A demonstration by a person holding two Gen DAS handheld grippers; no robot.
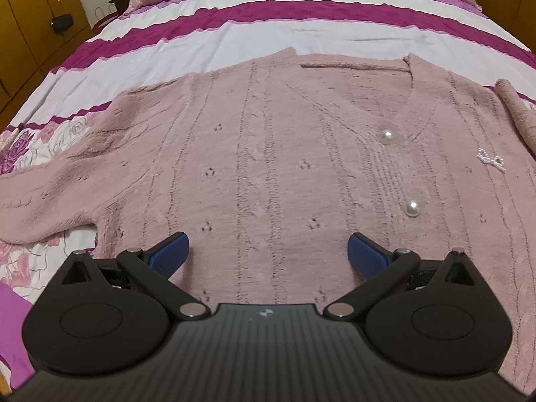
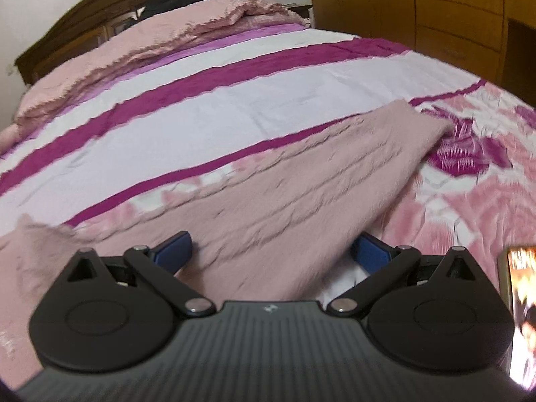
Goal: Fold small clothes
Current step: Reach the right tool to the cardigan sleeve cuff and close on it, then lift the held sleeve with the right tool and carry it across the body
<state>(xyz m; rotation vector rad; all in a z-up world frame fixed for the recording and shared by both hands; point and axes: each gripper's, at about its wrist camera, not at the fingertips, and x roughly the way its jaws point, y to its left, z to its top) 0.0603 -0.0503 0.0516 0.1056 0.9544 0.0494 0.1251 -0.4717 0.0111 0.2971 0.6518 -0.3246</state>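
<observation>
A dusty-pink knit cardigan (image 1: 268,154) with pearl buttons (image 1: 387,136) lies flat and face up on the bed, V-neck toward the far side. Its left sleeve (image 1: 43,197) stretches out to the left. My left gripper (image 1: 268,254) is open and empty, hovering just over the lower body of the cardigan. In the right wrist view the other sleeve (image 2: 301,181) runs out to the upper right, cuff end near the floral print. My right gripper (image 2: 271,251) is open and empty, low over that sleeve near the shoulder. This view is blurred.
The bed has a white, magenta-striped and floral sheet (image 2: 207,107) with a pink quilt (image 2: 134,37) at the head. Wooden drawers (image 2: 452,16) stand right of the bed, a wardrobe (image 1: 30,33) left. A lit phone screen (image 2: 521,315) lies at the right edge.
</observation>
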